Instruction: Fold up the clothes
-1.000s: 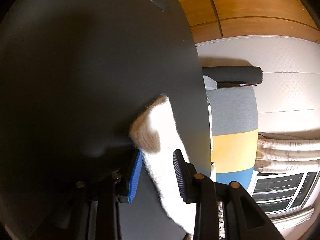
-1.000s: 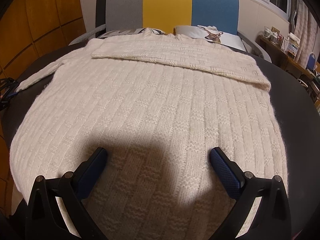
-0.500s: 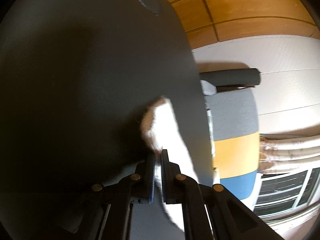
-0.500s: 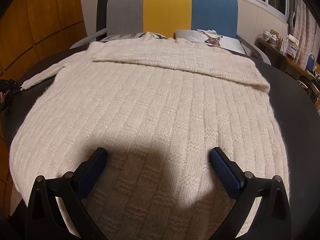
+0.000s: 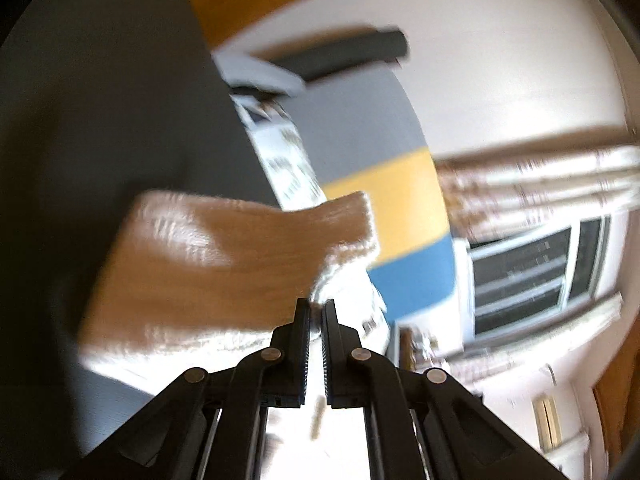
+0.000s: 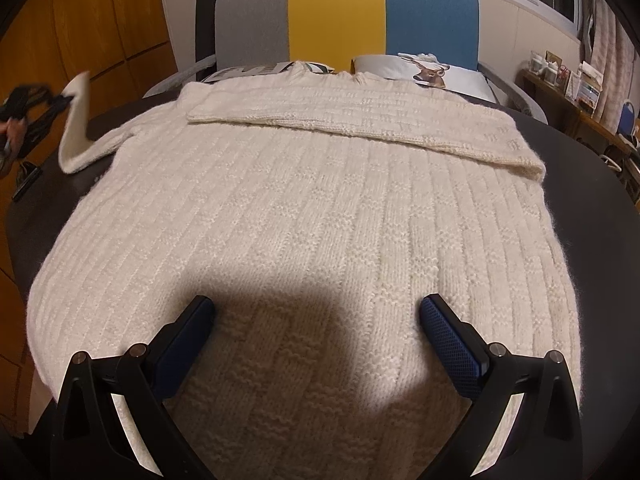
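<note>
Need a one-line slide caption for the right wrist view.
Open right gripper hovers over a cream knit sweater on a dark table; left gripper lifts its sleeve.

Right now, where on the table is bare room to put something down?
Bare table shows right of the sweater, and a narrower strip on the left under the lifted sleeve. The middle is covered by the sweater.

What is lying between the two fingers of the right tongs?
In the right wrist view, only the cream sweater lies there, shadowed; the right tongs stand open.
</note>
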Action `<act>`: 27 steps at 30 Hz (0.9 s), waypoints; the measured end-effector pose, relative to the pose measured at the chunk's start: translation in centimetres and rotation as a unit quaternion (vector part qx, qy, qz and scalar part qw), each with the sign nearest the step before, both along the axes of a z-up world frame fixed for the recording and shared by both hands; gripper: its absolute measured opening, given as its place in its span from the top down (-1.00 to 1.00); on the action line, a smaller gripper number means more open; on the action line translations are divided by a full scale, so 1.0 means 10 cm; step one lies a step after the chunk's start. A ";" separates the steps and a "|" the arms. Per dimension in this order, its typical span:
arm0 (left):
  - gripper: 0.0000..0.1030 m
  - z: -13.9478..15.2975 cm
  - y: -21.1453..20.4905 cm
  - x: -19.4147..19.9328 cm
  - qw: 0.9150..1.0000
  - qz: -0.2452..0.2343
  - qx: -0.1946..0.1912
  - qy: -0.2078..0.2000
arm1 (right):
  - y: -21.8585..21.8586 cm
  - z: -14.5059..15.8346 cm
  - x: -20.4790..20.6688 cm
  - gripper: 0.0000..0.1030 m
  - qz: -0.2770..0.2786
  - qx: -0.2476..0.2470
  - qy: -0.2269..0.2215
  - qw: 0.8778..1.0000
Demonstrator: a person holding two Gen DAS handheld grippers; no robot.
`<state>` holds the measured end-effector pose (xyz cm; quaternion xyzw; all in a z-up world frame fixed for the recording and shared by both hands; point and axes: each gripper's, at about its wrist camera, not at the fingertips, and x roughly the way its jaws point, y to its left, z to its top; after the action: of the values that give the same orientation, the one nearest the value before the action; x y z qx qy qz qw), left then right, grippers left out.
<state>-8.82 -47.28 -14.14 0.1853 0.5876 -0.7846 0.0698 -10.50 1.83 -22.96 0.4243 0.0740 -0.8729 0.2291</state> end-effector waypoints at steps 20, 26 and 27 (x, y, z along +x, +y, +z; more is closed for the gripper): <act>0.92 -0.13 2.24 -1.30 0.977 -0.206 -0.034 -0.049 | 0.12 0.01 0.02 -1.00 0.004 -0.054 0.006 0.999; 0.92 -0.26 2.69 -1.47 0.963 -0.257 -0.047 -0.065 | 0.17 0.02 0.01 -1.00 0.004 -0.079 0.007 0.997; 0.92 -0.26 2.78 -1.51 0.959 -0.269 -0.054 -0.066 | 0.18 0.02 0.01 -1.00 0.004 -0.084 0.007 0.996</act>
<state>-23.92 -19.46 -16.77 0.3835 0.4670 -0.7911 -0.0953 -10.41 3.68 -22.76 0.3974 0.0037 -0.8780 0.2669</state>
